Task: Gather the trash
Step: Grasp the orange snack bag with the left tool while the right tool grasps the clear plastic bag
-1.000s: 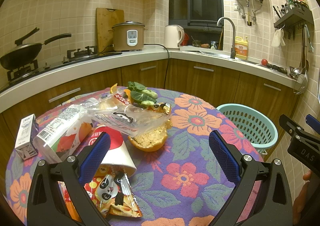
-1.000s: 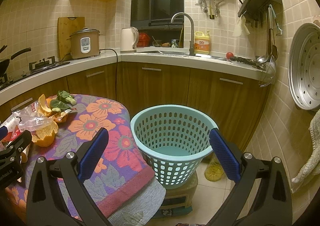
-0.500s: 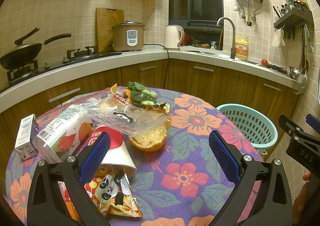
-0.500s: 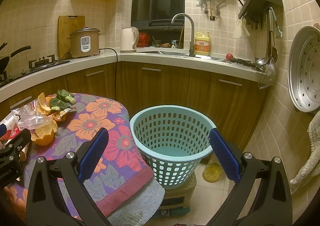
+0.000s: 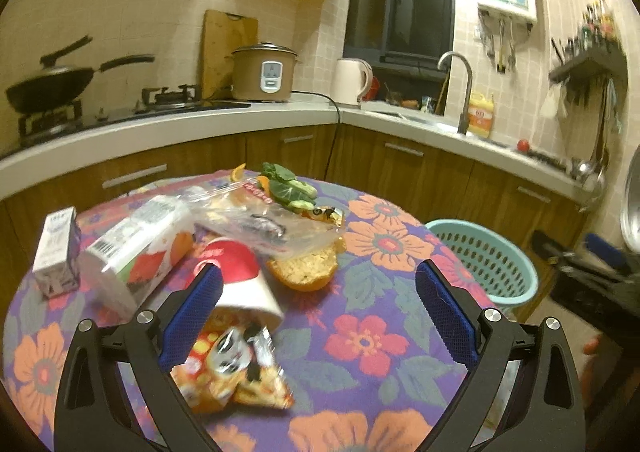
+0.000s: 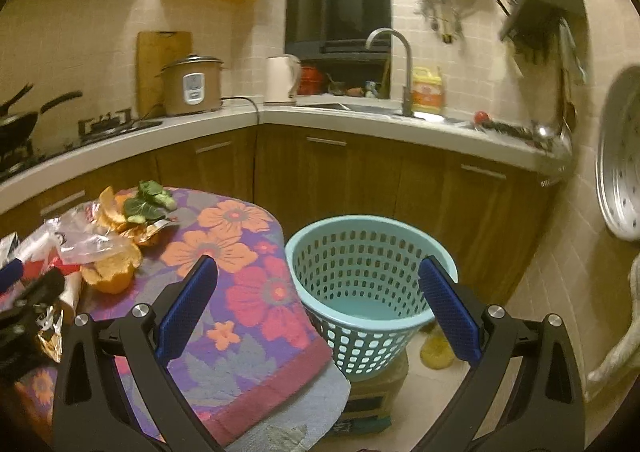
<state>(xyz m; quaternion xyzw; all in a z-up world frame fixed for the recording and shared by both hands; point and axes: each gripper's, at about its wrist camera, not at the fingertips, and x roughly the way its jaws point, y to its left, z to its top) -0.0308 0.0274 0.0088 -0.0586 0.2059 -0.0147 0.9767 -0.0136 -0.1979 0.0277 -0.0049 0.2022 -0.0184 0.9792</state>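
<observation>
Trash lies heaped on the flowered tablecloth (image 5: 376, 336): a snack wrapper (image 5: 240, 368), a red-and-white paper cup (image 5: 240, 280) on its side, an orange peel (image 5: 304, 272), a clear plastic bag (image 5: 264, 228) and two cartons. The left gripper (image 5: 318, 318) hangs over the wrapper, jaws wide apart, holding nothing. The right gripper (image 6: 320, 310), equally spread, hovers before the turquoise basket (image 6: 360, 252) just beside the table

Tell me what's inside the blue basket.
Nothing shows inside the basket: the right wrist view reaches its bare bottom. The near wall hides a strip of the floor, and the left wrist view shows only its rim and inner wall.
</observation>
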